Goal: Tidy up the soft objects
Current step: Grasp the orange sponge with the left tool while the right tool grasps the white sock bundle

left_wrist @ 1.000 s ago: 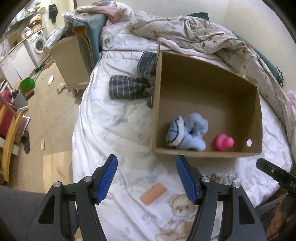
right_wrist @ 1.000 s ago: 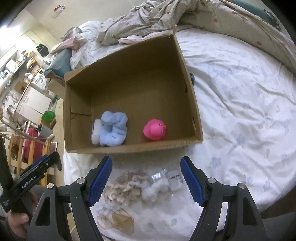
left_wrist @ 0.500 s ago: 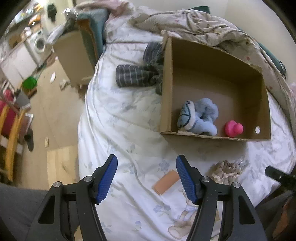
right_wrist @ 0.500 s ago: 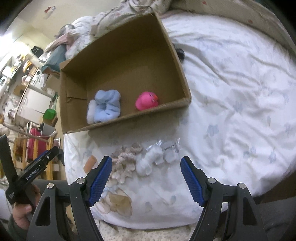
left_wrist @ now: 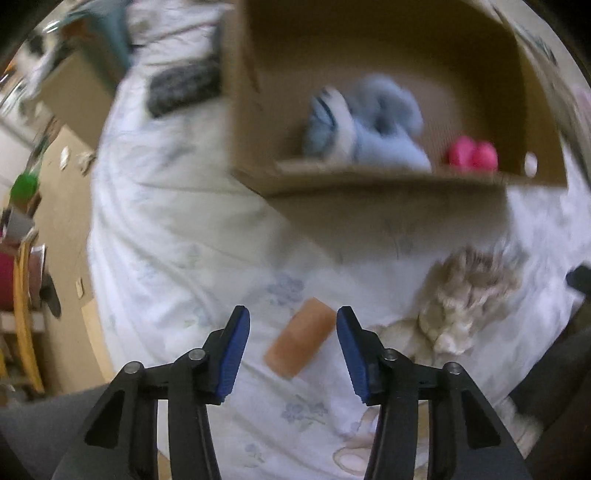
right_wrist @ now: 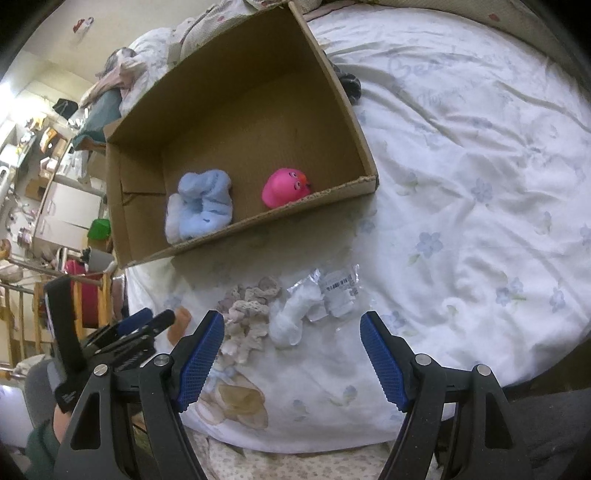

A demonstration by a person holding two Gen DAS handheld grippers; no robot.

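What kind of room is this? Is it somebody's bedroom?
Most likely a bedroom in a small, cluttered home. A bed with a white flowery sheet fills the view, and a rumpled quilt is heaped at its far end. A cardboard box sits on the bed, with cupboards off to the side.

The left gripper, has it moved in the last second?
Yes. The left gripper has dropped toward the bed and shifted right: the orange pad, earlier ahead of its fingers, now lies between them, and the box looms larger.
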